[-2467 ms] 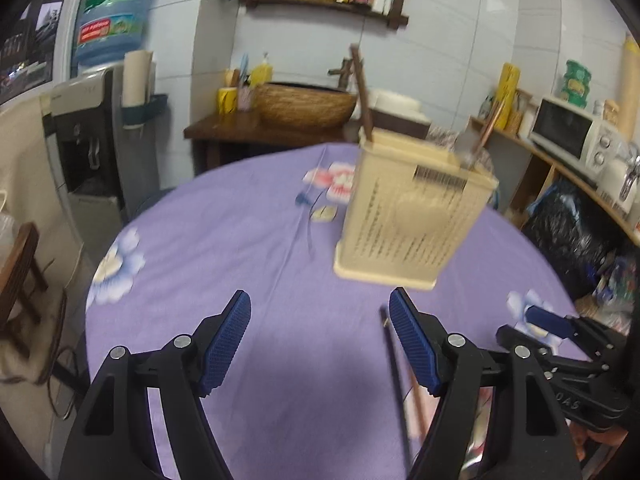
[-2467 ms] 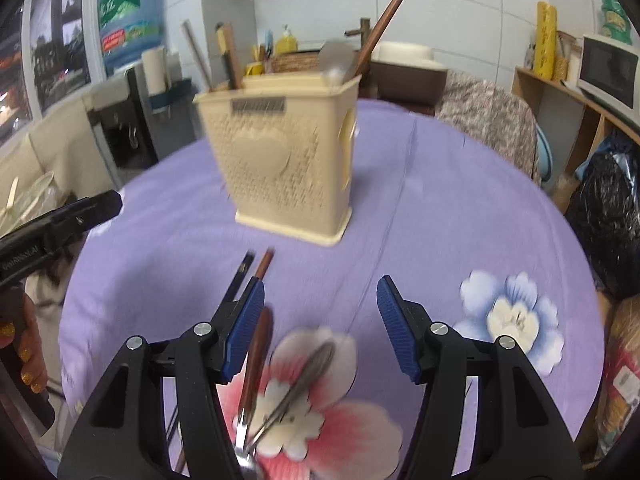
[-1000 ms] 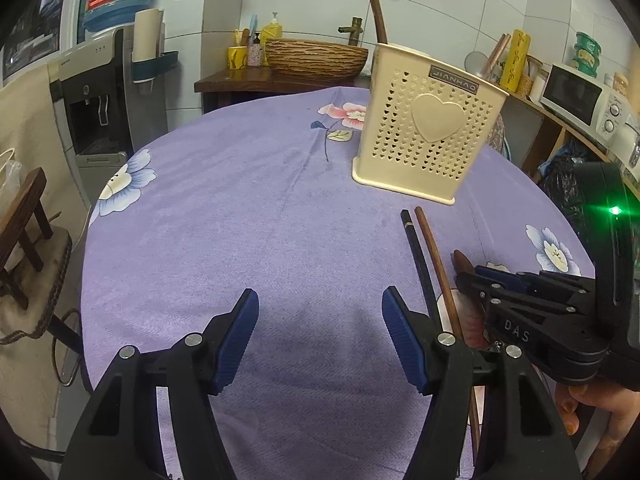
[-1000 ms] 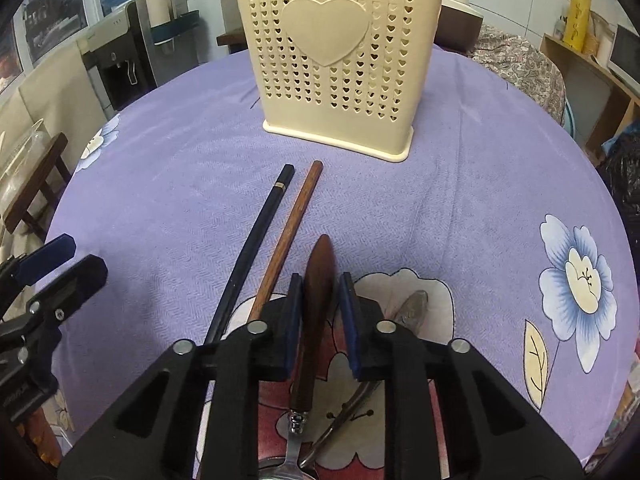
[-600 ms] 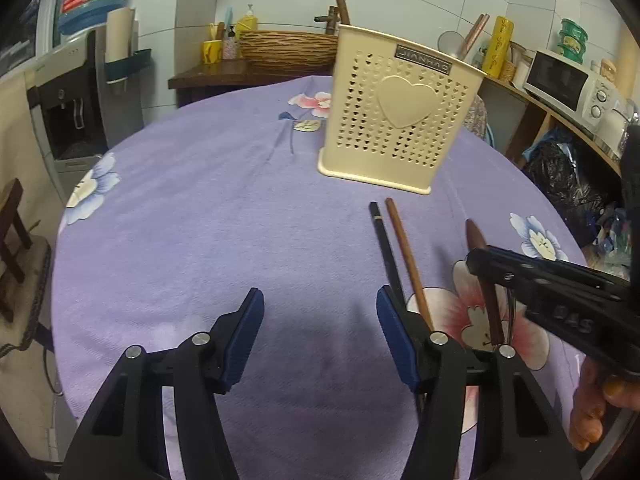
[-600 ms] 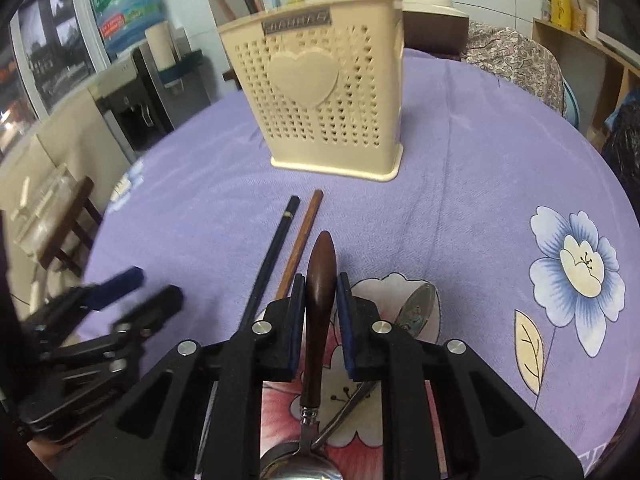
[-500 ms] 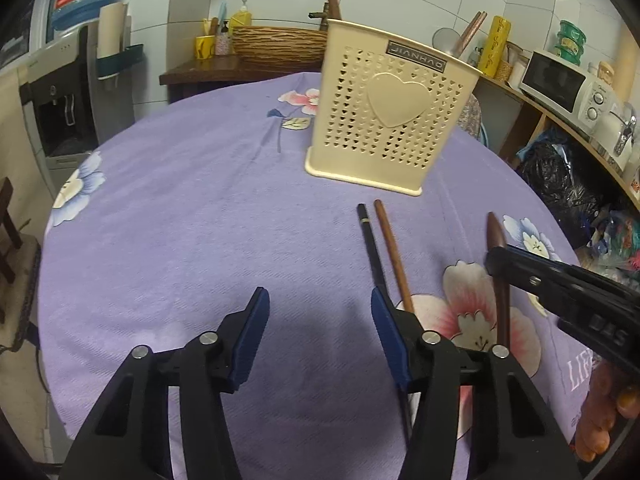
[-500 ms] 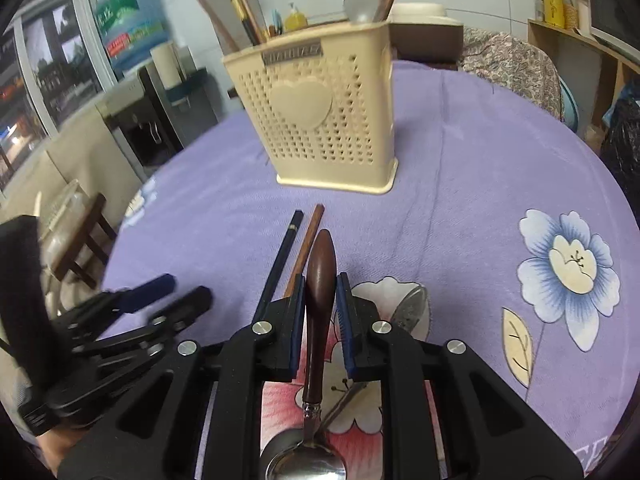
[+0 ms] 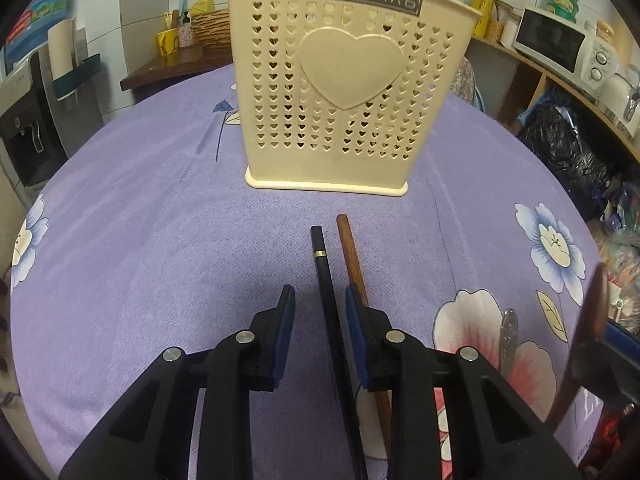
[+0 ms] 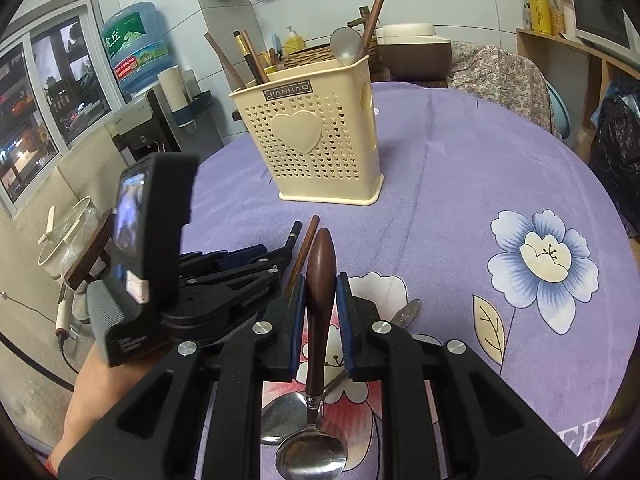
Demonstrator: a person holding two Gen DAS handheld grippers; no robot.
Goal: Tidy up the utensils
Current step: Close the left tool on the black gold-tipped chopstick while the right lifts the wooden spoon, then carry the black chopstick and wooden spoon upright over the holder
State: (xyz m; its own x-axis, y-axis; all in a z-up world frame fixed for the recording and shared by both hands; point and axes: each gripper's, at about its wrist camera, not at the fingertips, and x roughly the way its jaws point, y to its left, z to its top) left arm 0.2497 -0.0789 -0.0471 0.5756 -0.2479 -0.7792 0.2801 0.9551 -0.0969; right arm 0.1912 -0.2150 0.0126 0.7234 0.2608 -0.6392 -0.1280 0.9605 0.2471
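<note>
A cream perforated utensil basket (image 9: 340,92) with a heart on its front stands on the purple tablecloth; it also shows in the right wrist view (image 10: 316,148), holding chopsticks and a ladle. My left gripper (image 9: 320,300) is open, its jaws around a black chopstick (image 9: 326,276) lying on the cloth. A brown chopstick (image 9: 352,256) lies just right of it. My right gripper (image 10: 319,284) is shut on a wooden-handled spoon (image 10: 319,280), lifted above the cloth, bowl (image 10: 310,456) toward the camera. The left gripper (image 10: 256,254) shows low at left.
A second metal spoon (image 10: 406,312) lies on the pink flower print; its handle shows in the left wrist view (image 9: 507,340). The round table (image 9: 120,240) drops off at its edges. A water dispenser (image 10: 136,80), shelves and a microwave (image 9: 556,48) stand around the room.
My left gripper has moved forward and down over the black chopstick and its jaws have narrowed. My right gripper has lifted the wooden-handled spoon higher off the cloth.
</note>
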